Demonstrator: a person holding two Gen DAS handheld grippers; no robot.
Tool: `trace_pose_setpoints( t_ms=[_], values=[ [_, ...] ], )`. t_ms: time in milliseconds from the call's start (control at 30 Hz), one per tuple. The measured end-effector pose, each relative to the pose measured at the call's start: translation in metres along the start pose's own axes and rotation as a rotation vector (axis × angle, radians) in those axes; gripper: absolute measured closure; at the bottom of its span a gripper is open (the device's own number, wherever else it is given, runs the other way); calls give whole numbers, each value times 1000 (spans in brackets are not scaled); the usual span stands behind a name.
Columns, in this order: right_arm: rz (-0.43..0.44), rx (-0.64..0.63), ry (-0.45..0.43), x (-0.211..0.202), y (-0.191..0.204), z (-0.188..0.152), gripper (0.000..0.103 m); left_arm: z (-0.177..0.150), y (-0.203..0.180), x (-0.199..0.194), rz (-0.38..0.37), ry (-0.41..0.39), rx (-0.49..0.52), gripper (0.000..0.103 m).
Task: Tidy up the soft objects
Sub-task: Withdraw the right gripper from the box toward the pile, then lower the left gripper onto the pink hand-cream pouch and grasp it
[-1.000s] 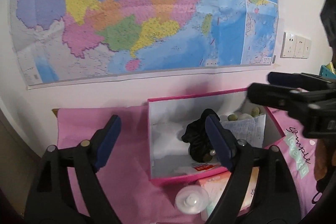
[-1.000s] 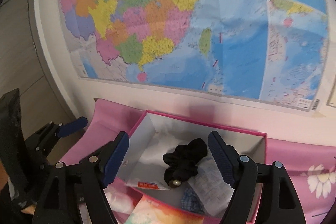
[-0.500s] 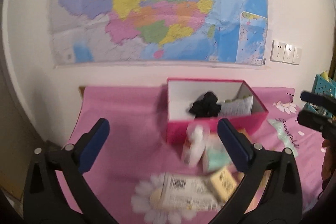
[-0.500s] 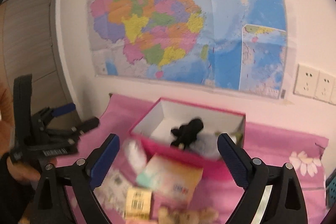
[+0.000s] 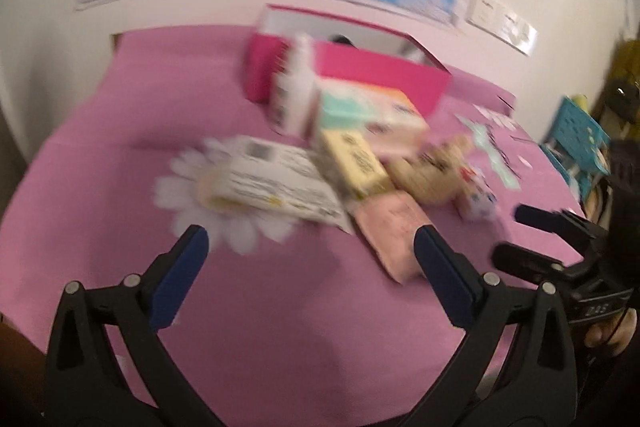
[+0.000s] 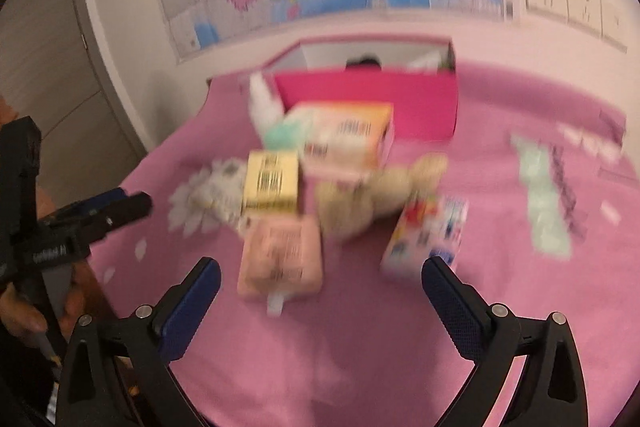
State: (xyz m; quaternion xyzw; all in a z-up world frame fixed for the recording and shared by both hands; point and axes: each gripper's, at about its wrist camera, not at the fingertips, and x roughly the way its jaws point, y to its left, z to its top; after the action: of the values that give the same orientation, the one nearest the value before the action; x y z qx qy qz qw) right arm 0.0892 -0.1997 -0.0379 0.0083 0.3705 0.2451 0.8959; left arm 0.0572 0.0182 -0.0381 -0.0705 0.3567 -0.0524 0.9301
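Note:
Everything is motion-blurred. A pink open box (image 5: 352, 71) (image 6: 368, 99) stands at the back of the pink cloth, with a black soft thing (image 5: 340, 39) (image 6: 362, 62) peeking over its rim. In front lies a pile: a beige plush toy (image 5: 432, 167) (image 6: 372, 195), a pink soft packet (image 5: 394, 227) (image 6: 280, 255), a yellow carton (image 5: 356, 163) (image 6: 272, 183) and a pastel tissue box (image 5: 368, 111) (image 6: 344, 135). My left gripper (image 5: 310, 233) stands open and empty, short of the pile. The right gripper (image 6: 320, 263) is still opening its jaws with nothing between them, just before the pink packet.
A white bottle (image 5: 296, 83) stands against the box. A white printed packet (image 5: 272, 183) lies left of the pile, a colourful small carton (image 6: 428, 231) right of it. A teal basket (image 5: 576, 143) sits at the far right. A map and sockets are on the wall.
Both grippers have drawn back from over the pink box and dropped lower, and their jaws have spread wider. The black soft thing stays in the box, and the pile has come into view.

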Motion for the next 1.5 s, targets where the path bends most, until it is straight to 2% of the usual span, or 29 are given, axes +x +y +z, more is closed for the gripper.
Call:
trace_pose_setpoints(
  t_ms=[100,233,400,533,600,667,733,800,833,867,933,1100,1167,1267,1333,1433,1500],
  values=[
    [25,15,22,6,-2,-5,1,-3,-6,10,-34,21,-5,0],
    [116,25,23,10,-3,-6,1,-2,-6,22,-35,45,-27,0],
    [204,70,70,30,-10,-3,2,-3,-6,41,-52,89,-59,0],
    [235,111,103,43,-18,-1,8,-3,-7,50,-79,98,-74,0],
    [263,124,110,46,-20,-1,11,-4,-5,54,-122,106,-98,6],
    [278,138,122,50,-21,0,22,-6,0,60,-180,125,-138,20],
    [305,160,140,55,-23,1,32,-7,2,61,-203,119,-158,25],
    [299,176,165,62,-25,1,42,-7,2,64,-228,133,-168,36],
    [299,181,165,62,-26,1,46,-6,1,64,-233,138,-171,46],
    [298,186,166,64,-27,1,48,-6,-2,64,-270,135,-170,55],
    [297,195,170,65,-28,3,55,-6,-6,66,-280,145,-160,56],
    [311,200,178,68,-29,3,60,-8,-11,70,-293,158,-166,58],
    [324,207,179,70,-29,3,66,-8,-12,72,-291,164,-171,68],
    [331,217,181,73,-31,3,70,-8,-8,75,-290,165,-190,78],
    [337,233,180,75,-34,3,76,-8,-4,76,-297,166,-207,83],
    [346,267,185,76,-42,0,89,-9,1,76,-308,168,-228,88],
    [368,290,188,77,-47,-2,91,-9,1,74,-304,164,-223,89]
  ],
)
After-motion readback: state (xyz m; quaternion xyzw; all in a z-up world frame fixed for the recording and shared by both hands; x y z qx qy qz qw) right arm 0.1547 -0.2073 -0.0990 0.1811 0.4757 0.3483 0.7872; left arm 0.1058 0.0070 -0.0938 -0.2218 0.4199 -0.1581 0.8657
